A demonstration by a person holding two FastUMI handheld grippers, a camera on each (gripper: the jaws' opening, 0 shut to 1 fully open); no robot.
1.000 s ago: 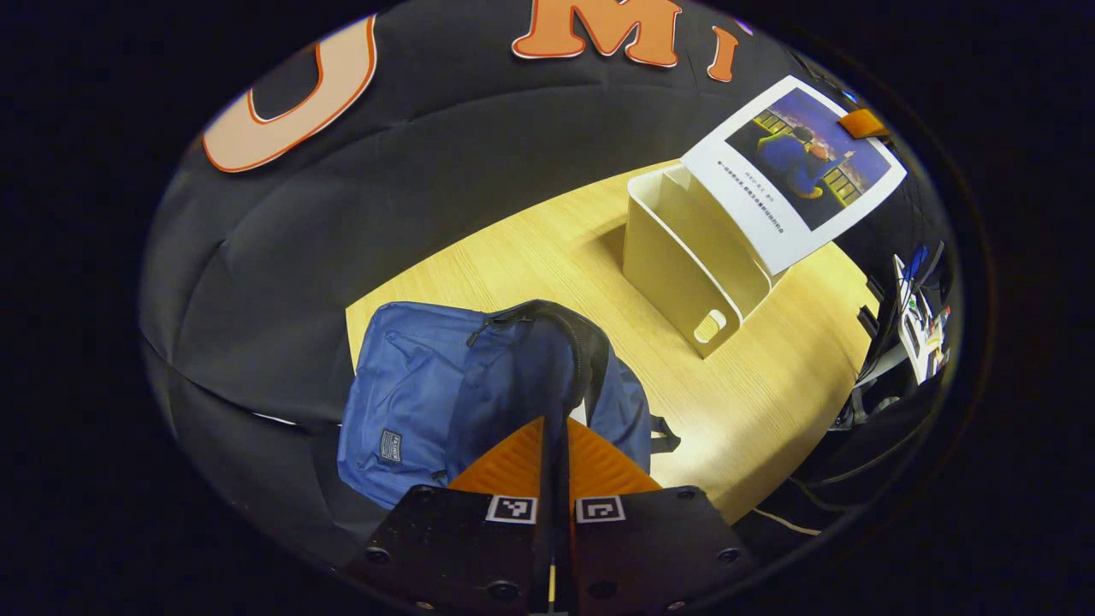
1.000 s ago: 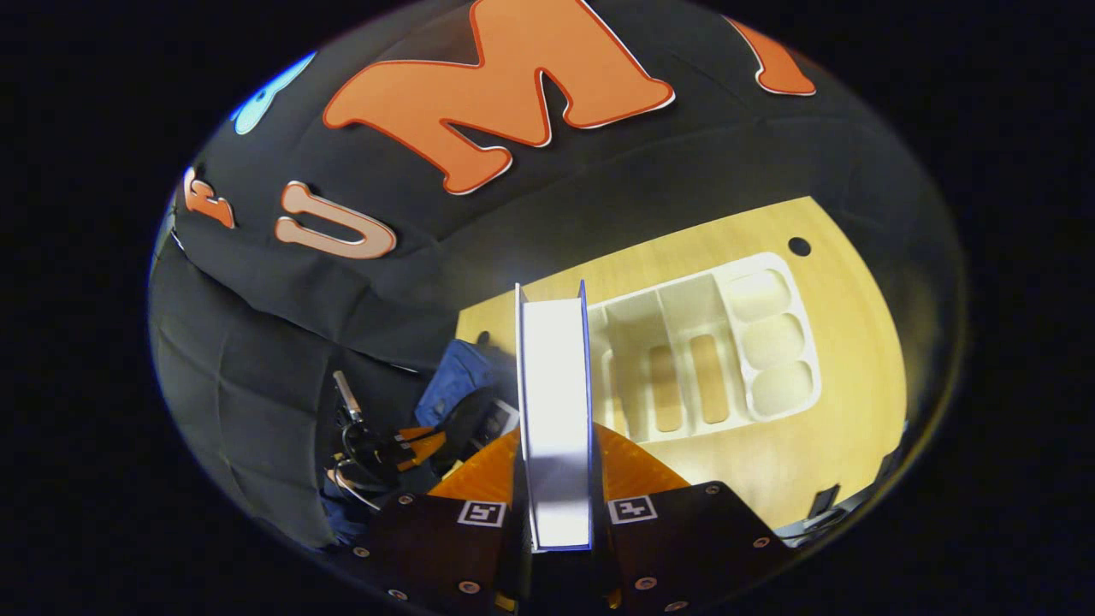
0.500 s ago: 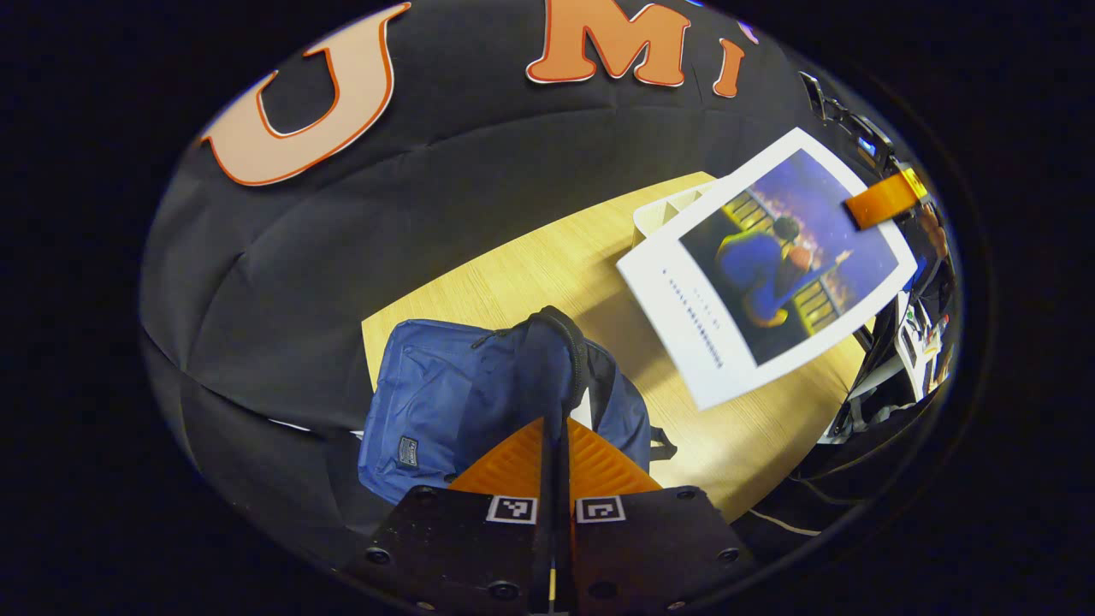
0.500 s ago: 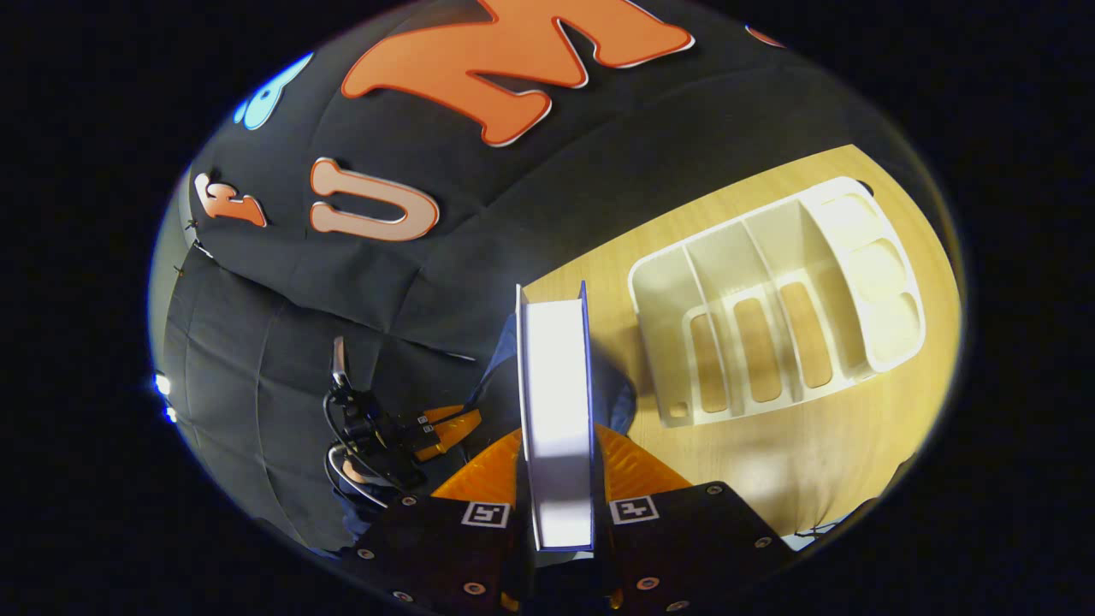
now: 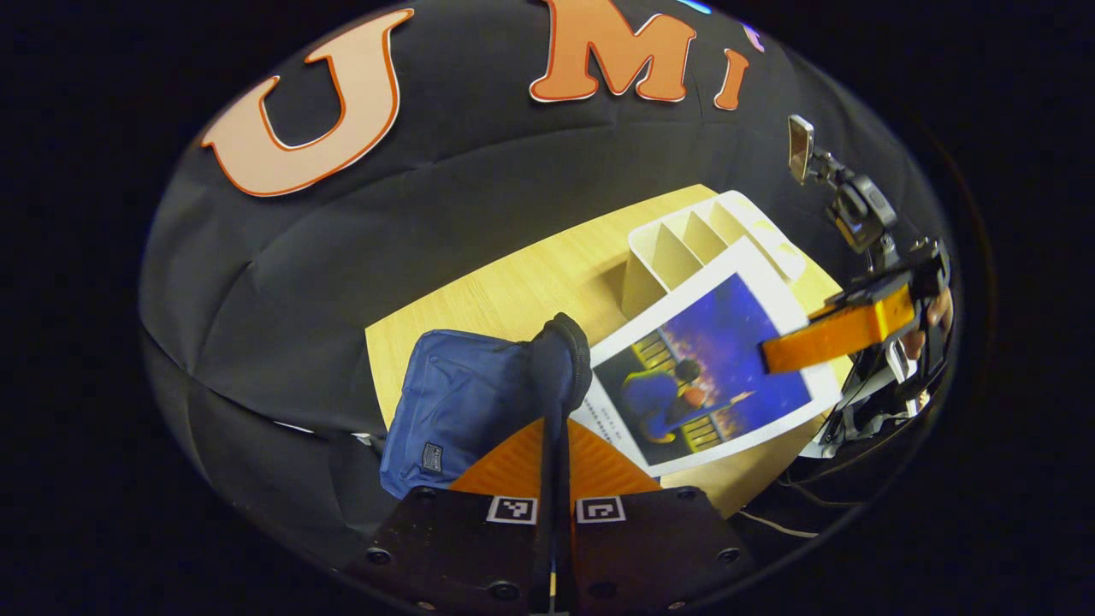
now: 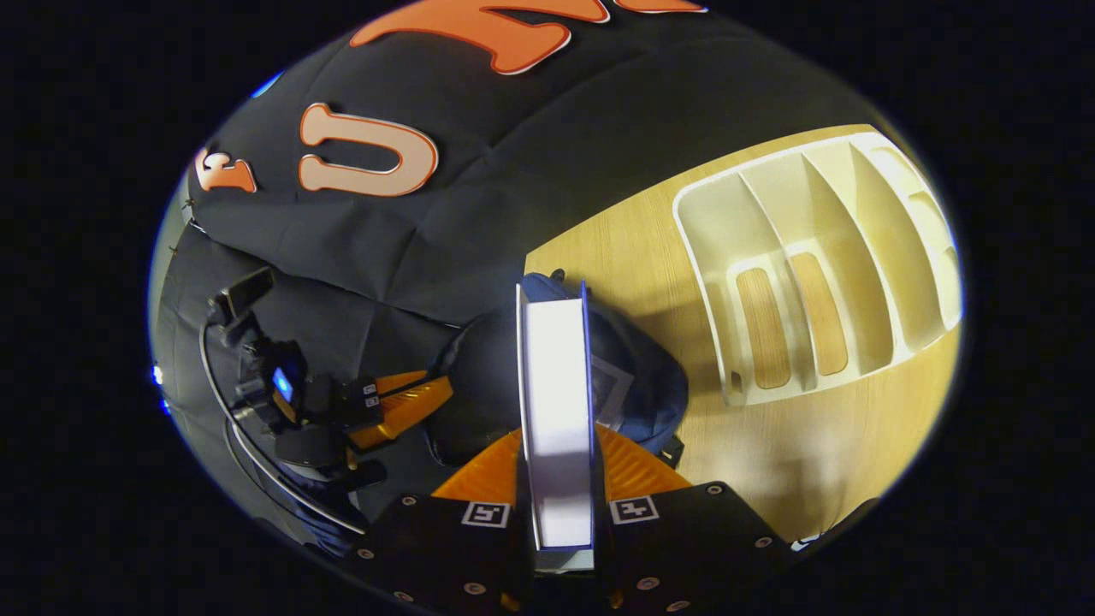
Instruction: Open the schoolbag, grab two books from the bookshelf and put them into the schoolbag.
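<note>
One blue schoolbag (image 5: 458, 402) lies on the wooden worktop (image 5: 513, 287), close to the black cloth wall. The left gripper (image 5: 554, 445) has its jaws pinched closed on the dark rim of the bag's opening (image 5: 560, 359), lifting that edge up. One book (image 5: 710, 368), white-bordered with a blue picture cover, hangs in the air just beside the raised opening, between the bag and the bookshelf. The right gripper (image 6: 556, 453) has its jaws clamped on this book's two covers, the white page edge (image 6: 556, 402) facing its camera, with the bag directly below. One cream bookshelf (image 6: 821, 257) with several upright dividers stands on the worktop to the side of the bag, its slots empty. In the left gripper view the right gripper shows as a finger (image 5: 843, 329) lying across the cover, with a person's hand (image 5: 928, 321) behind it.
</note>
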